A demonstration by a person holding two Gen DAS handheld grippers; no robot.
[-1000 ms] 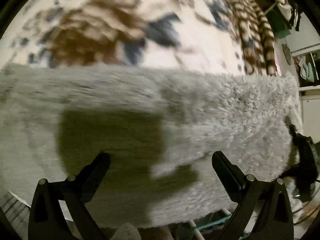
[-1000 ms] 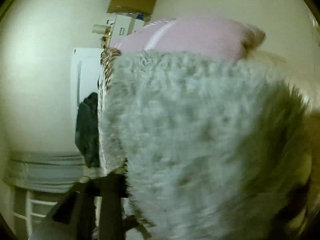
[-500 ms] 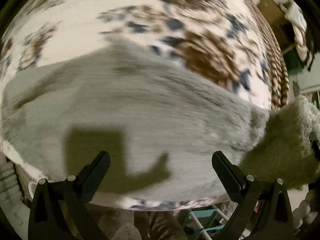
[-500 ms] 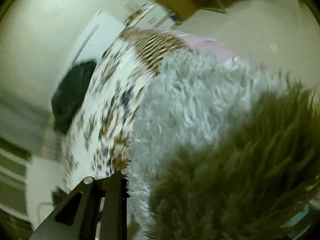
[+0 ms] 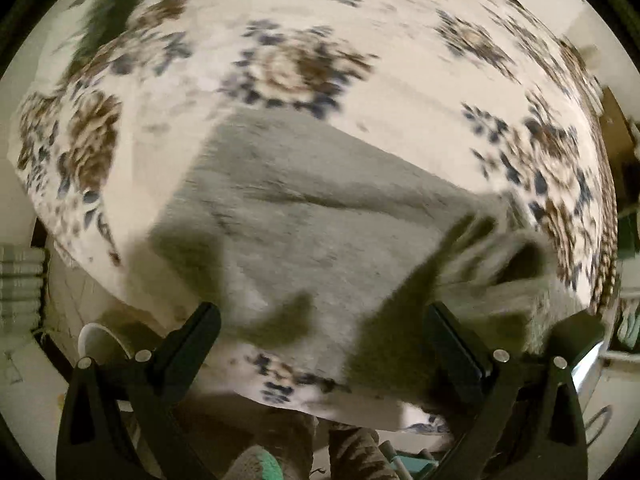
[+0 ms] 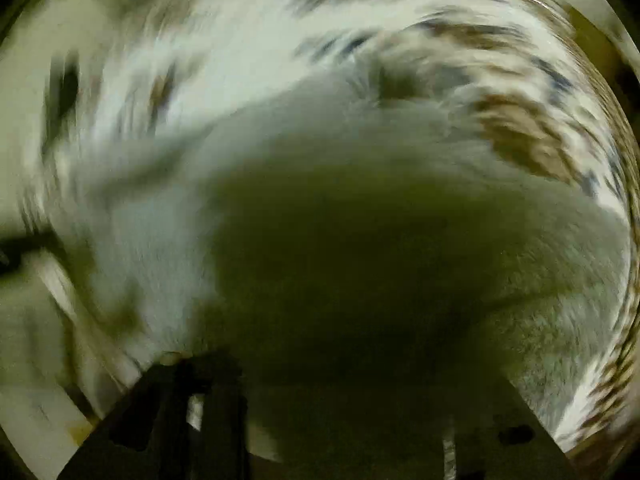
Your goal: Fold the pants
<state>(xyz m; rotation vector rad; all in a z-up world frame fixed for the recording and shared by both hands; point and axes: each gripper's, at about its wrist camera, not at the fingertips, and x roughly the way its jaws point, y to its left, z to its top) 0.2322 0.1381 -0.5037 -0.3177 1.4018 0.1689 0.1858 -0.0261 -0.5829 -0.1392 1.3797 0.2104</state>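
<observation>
The fluffy grey pants [image 5: 304, 220] lie spread on a floral bedspread [image 5: 360, 56]. My left gripper [image 5: 320, 336] is open and empty, above the pants' near edge. In the blurred right wrist view the grey pants [image 6: 360, 208] fill the frame, bunched over my right gripper [image 6: 344, 400], which seems shut on the fabric; one dark finger [image 6: 216, 408] shows and the other is covered. In the left wrist view that raised end of the pants [image 5: 500, 280] hangs at the right.
The bed's near edge runs below the pants. A white cup [image 5: 96, 344] stands on the floor at lower left. A person's legs [image 5: 348, 452] show below the bed edge. Furniture [image 5: 628, 184] stands at the far right.
My left gripper has pulled back and up, so more of the bed shows. My right gripper has swung the held pants end over the bed, toward the left gripper.
</observation>
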